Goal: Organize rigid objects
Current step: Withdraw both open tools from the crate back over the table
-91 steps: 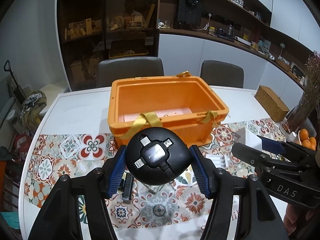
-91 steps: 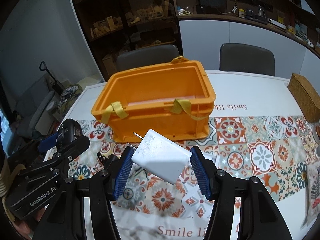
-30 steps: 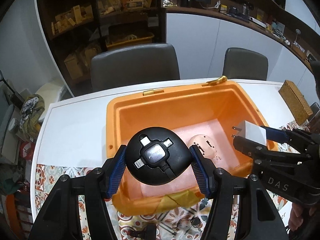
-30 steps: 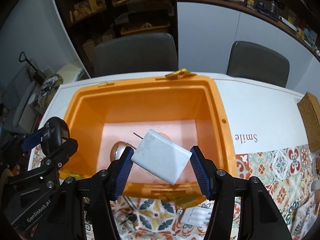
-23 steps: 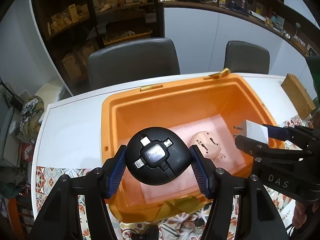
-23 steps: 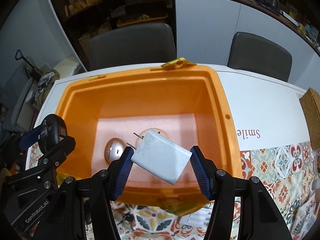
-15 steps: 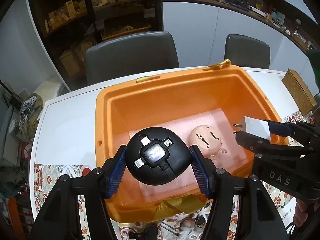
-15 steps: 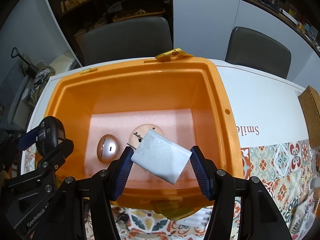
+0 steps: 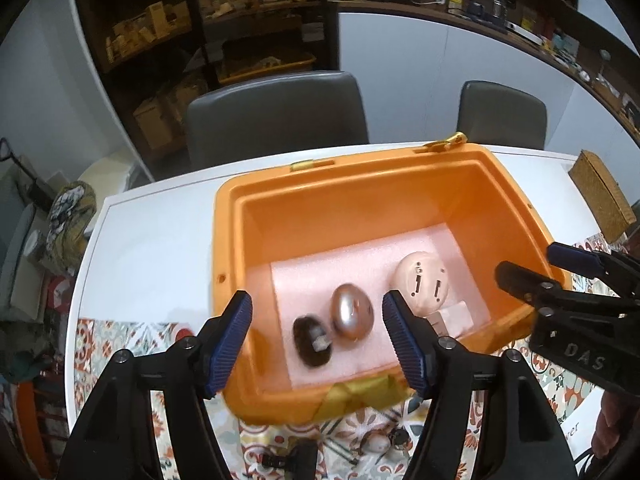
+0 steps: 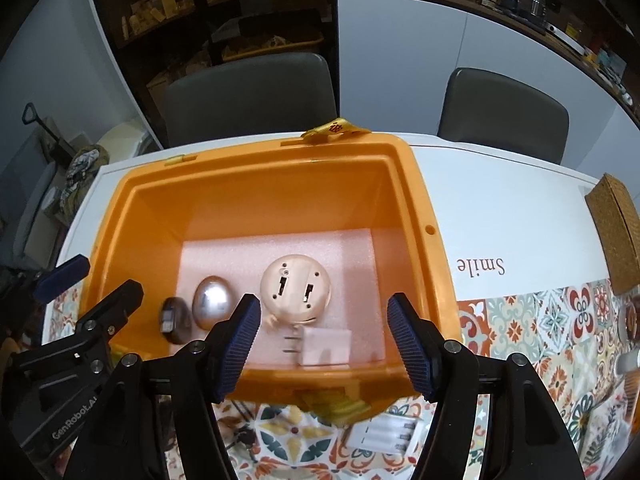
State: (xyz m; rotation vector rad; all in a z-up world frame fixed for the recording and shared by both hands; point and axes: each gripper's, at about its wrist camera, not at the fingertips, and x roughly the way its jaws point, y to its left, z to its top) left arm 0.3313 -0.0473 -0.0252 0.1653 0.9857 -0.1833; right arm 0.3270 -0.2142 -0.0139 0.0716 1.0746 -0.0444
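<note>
An orange bin (image 9: 228, 240) (image 10: 416, 200) with a pink foam floor stands on the table. In it lie a black round multi-plug adapter (image 9: 313, 342) (image 10: 175, 320), a silver egg-shaped object (image 9: 352, 316) (image 10: 212, 307), a beige round device (image 9: 422, 282) (image 10: 295, 287) and a white wall charger (image 9: 454, 316) (image 10: 326, 346). My left gripper (image 9: 318, 344) is open and empty above the bin's near left side. My right gripper (image 10: 324, 346) is open and empty above the near right side, over the charger.
Two grey chairs (image 9: 276, 116) (image 10: 504, 112) stand behind the white table. A woven box (image 10: 618, 236) sits at the right. A white battery case (image 10: 386, 434) and small dark items (image 9: 288, 458) lie on the patterned mat in front of the bin.
Both grippers opened. The black adapter dropped from my left gripper and the white charger from my right; both now lie on the foam in the bin.
</note>
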